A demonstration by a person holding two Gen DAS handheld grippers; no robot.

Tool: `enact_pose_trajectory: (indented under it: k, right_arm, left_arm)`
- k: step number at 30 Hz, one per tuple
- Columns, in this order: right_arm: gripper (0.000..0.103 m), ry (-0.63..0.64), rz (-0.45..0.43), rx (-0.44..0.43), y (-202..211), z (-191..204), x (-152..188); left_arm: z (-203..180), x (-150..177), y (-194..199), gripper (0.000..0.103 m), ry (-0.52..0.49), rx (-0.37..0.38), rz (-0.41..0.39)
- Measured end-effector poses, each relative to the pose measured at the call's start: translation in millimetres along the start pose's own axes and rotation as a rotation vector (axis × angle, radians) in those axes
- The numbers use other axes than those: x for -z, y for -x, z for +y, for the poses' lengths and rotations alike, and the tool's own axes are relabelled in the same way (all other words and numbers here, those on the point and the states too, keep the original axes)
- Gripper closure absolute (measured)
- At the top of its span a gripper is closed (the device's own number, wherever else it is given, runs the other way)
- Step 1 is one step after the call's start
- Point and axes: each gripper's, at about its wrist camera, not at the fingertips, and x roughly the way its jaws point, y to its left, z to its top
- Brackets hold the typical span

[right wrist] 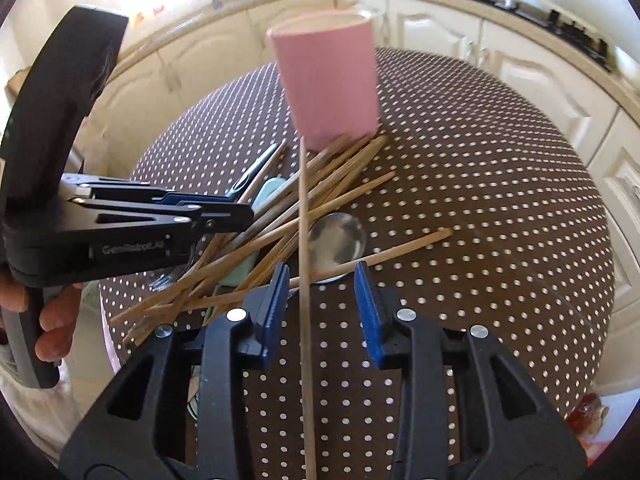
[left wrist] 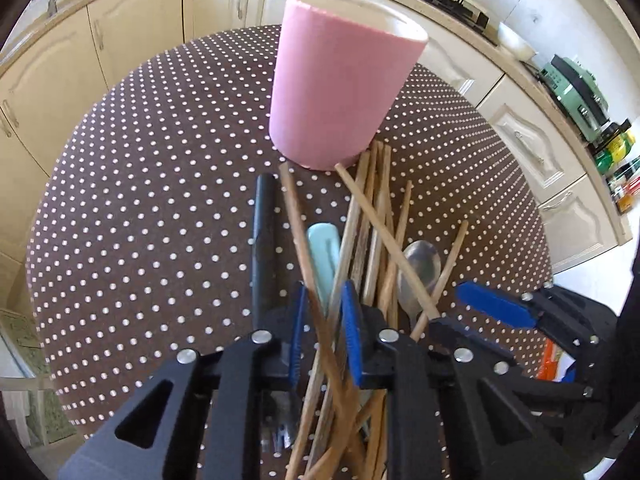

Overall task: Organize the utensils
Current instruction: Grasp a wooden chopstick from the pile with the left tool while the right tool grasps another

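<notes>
While your left gripper (left wrist: 322,316) pinches narrow on crossed chopsticks (left wrist: 320,344) and your right gripper (right wrist: 322,304) stands half-wide around one stick (right wrist: 305,280), not yet clamped, both tilt steeply down over the pile. Lifting could drag tangled neighbours or let that loose stick slip. The pink cup (left wrist: 340,84) stands just beyond, touching the stick tips.

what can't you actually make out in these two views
- Inside of the pink cup: both views, its own wall hides it.
- Fork: left wrist view, mostly covered by the left tool.
- Whether the left tool pinches the chopsticks: crossed sticks fill the gap.
</notes>
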Motion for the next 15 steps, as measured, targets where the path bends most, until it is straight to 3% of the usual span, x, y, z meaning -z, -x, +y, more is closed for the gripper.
enact_pose_trajectory:
  k: [3, 9, 15]
  right_arm:
    - [0.072, 0.005, 0.031, 0.013, -10.1, -0.2, -2.6]
    - [0.09, 0.004, 0.055, 0.022, -22.7, -5.6, -11.8]
    - [0.091, 0.016, 0.09, 0.048, -21.8, -8.3, -17.8]
  left_arm:
    - [-3.7, -8.3, -9.4, 0.086, 0.017, 0.011, 0.008]
    - [-8.7, -16.2, -15.1, 0.095, 0.03, 0.036, -0.009]
    - [6.9, -6.6, -0.6, 0.096, 0.03, 0.027, -0.104]
